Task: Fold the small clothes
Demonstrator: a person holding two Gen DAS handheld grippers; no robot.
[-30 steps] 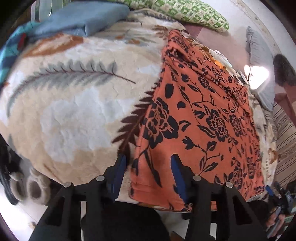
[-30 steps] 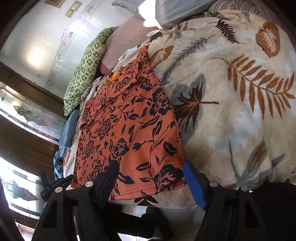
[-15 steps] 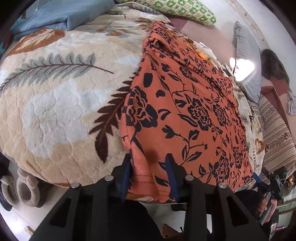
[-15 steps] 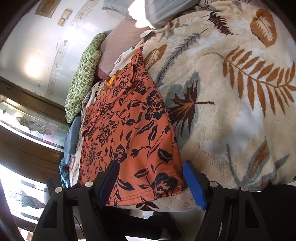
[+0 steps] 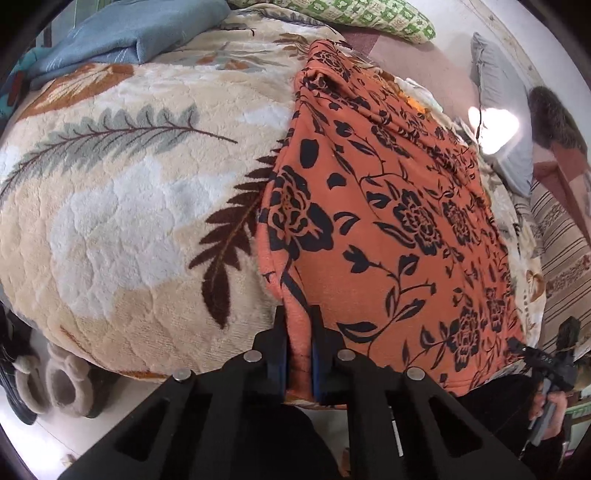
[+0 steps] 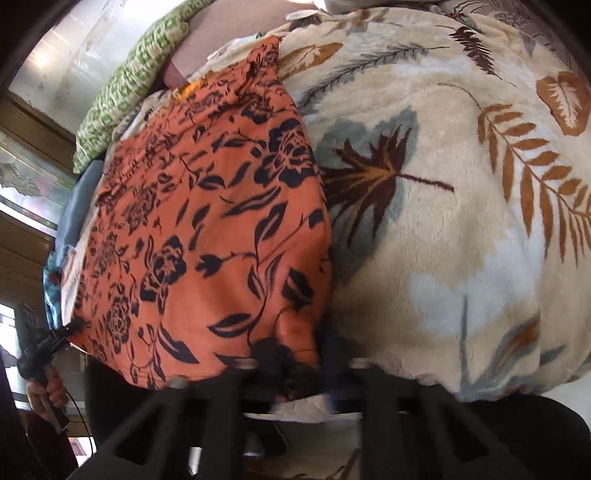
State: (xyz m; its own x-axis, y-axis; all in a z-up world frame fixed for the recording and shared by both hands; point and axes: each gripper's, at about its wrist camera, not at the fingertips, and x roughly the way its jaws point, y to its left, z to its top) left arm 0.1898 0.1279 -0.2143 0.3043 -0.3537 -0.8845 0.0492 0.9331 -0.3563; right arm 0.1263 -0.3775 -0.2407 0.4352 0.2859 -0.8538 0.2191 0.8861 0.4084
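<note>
One orange garment (image 5: pixel 388 236), two pillows (image 5: pixel 369 16).

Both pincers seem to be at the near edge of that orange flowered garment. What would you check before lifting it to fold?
1. Left gripper clamped on the orange black-flowered garment: ok.
2. Right gripper holding the other near corner: cannot tell, blurred.
3. Garment lying flat on the cream leaf-print fleece blanket: ok, only the far end is rumpled.
4. Blanket caught in left grip: cannot tell.
5. Nothing lying on the garment: ok.

Leaf-print blanket (image 5: pixel 110 221) over bed, orange floral garment (image 5: pixel 388 229) lying on it
</note>
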